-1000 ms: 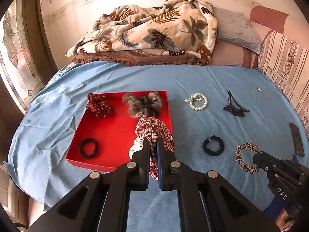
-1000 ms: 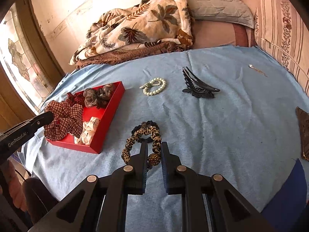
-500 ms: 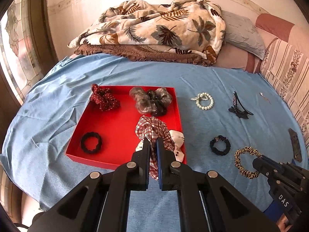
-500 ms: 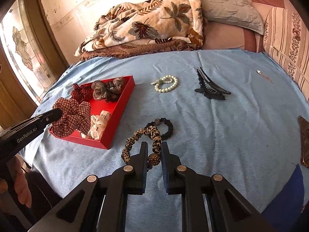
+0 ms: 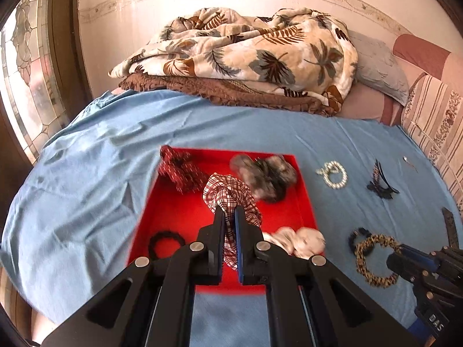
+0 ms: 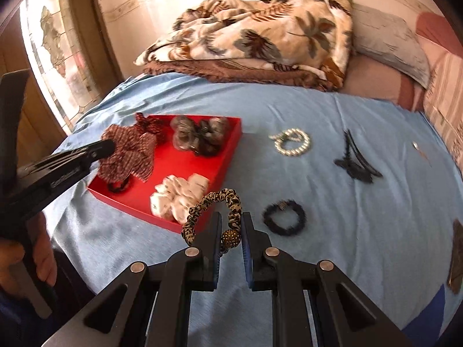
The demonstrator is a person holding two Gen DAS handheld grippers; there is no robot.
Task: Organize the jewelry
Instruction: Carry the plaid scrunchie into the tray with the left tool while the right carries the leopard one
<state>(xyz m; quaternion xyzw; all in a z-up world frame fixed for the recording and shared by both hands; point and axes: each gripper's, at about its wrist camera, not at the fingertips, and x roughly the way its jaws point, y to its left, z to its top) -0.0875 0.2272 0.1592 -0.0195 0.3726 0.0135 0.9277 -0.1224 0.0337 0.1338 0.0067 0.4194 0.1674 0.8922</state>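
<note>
My left gripper is shut on a red-and-white plaid scrunchie and holds it above the middle of the red tray. The tray holds a dark red scrunchie, a grey-black fluffy scrunchie, a small black hair tie and a white scrunchie. My right gripper is shut on a leopard-print hair tie and holds it above the tray's near right corner. It also shows in the left wrist view.
On the blue sheet right of the tray lie a pearl bracelet, a black claw clip, a black hair tie and a small pin. A dark strip lies at the far right. A folded leaf-print blanket and pillows lie behind.
My left gripper has carried the plaid scrunchie forward from the tray's near edge to over its middle. My right gripper has moved left with the leopard hair tie, toward the tray's corner.
</note>
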